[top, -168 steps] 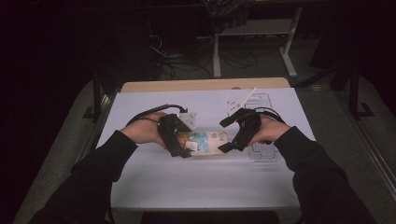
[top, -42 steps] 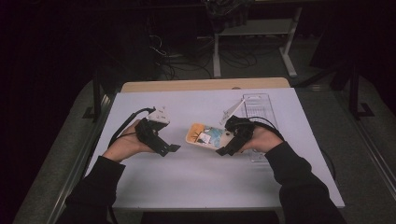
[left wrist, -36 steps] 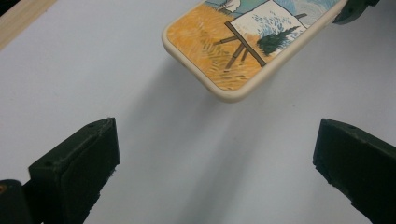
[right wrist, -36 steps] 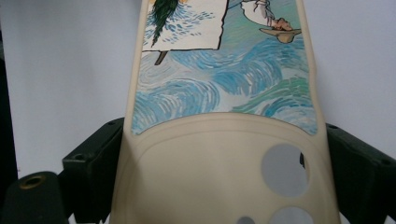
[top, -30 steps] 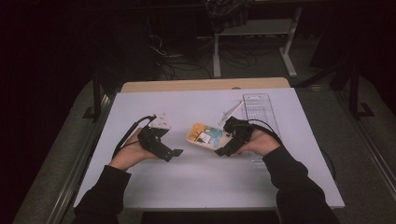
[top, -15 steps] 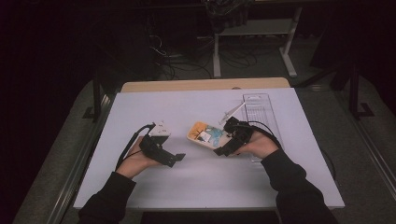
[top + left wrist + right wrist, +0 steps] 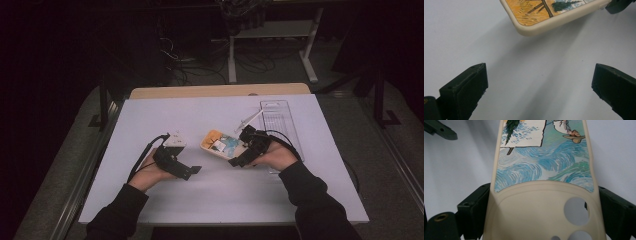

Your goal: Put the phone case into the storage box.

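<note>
Thing in hand: a phone case with a cream rim and a painted back in blue, green and orange.
Where it is: it sits between the jaws of the right gripper, with the camera-hole end nearest that gripper and the orange end pointing away from it, toward the left gripper.
Right gripper: its jaws press on the two long sides of the phone case, so it has hold of it.
Left gripper: its jaws stand wide apart with nothing between them. The orange corner of the phone case is a little way in front of it, not touching.
How the case will handle: I think it is light and a bit bendy, like rubber. It may squash or twist if squeezed hard. The rim looks smooth, so it could slip.
Where to take hold: on the long side rims, not on the thin part by the holes.
Desk: white and flat under both grippers.
Clear tray: lies past the right gripper, near it.
</note>
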`<state>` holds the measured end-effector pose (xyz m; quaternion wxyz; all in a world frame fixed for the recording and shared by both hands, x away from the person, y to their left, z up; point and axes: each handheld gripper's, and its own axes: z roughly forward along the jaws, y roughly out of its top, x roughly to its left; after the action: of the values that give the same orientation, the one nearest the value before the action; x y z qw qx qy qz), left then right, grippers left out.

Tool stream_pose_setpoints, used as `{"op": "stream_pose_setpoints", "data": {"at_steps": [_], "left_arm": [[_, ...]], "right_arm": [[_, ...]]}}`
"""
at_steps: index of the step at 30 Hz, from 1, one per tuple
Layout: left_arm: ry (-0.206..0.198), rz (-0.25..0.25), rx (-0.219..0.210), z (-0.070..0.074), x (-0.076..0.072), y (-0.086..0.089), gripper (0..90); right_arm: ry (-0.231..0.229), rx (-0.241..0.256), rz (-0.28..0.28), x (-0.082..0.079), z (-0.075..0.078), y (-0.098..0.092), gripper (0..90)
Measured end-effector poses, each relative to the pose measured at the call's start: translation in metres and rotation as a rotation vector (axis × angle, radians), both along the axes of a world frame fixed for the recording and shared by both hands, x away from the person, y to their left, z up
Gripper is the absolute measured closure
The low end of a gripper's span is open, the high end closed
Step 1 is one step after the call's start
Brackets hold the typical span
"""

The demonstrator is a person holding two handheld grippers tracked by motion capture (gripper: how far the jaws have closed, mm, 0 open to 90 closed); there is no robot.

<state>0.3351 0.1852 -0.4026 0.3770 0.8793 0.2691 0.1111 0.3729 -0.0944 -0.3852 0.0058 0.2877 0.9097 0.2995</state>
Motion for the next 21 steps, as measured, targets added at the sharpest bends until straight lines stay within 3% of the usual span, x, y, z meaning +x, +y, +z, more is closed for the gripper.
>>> {"op": "stream_pose_setpoints", "data": {"at_steps": [7,14,21], "left_arm": [[-0.041,-0.017,0.031,-0.0004,-0.0028,-0.0024,0.1],[-0.113,-0.053,0.085,-0.0020,-0.0046,-0.0056,0.2],[-0.151,-0.067,0.105,-0.0048,-0.0058,-0.0080,0.2]], "right_arm": [[0.006,0.007,-0.005,0.0004,0.0002,0.0000,9.7],[0.010,0.015,-0.009,0.0008,0.0007,-0.0009,9.7],[0.013,0.016,-0.011,0.0008,0.0009,-0.0008,9.7]]}}
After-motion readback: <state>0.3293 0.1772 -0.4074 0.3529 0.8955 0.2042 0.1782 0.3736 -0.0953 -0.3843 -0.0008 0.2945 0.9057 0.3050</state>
